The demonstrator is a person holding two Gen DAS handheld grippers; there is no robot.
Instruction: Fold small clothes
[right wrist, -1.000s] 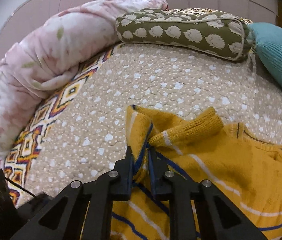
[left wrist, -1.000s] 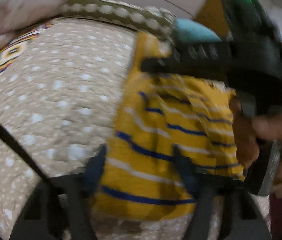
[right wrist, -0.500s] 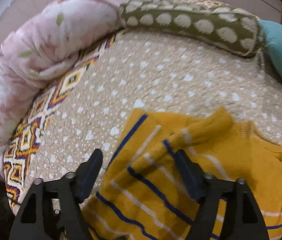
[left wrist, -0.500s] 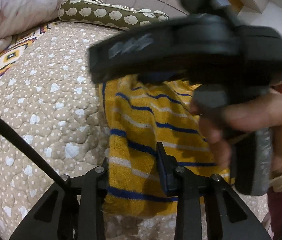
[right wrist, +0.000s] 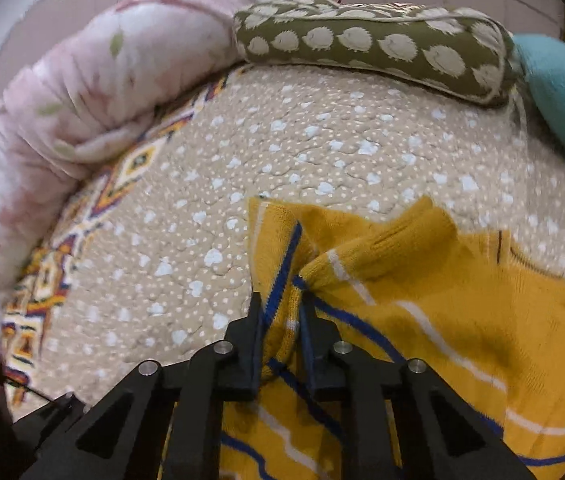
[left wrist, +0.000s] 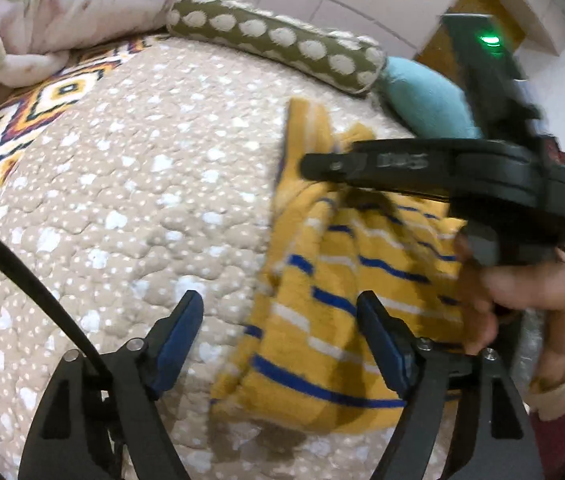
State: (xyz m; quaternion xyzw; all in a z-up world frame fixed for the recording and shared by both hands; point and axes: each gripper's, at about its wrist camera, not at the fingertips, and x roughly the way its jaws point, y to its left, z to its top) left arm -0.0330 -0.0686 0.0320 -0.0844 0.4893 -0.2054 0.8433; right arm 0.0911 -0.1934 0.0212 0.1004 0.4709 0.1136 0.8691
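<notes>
- The yellow striped sweater (right wrist: 434,320) lies on the bed's dotted quilt (right wrist: 282,168), near you, partly bunched, one sleeve laid across its body.
- Your right hand-held gripper (right wrist: 280,316) has just closed, and its jaws now pinch a gathered fold at the sweater's left edge — probably the hold you need for carrying that side over.
- Your left hand-held gripper (left wrist: 280,322) has just been opening; its jaws stand wide apart, straddling the sweater's lower corner without pressing it, so that end is free to settle.
- In the left view your right hand (left wrist: 522,300) holds its tool over the garment.
- Beyond — a hedgehog-print bolster (right wrist: 374,48), a teal cushion (right wrist: 562,92) and a pink blanket (right wrist: 82,112) — lie well apart along the bed's far edge.
</notes>
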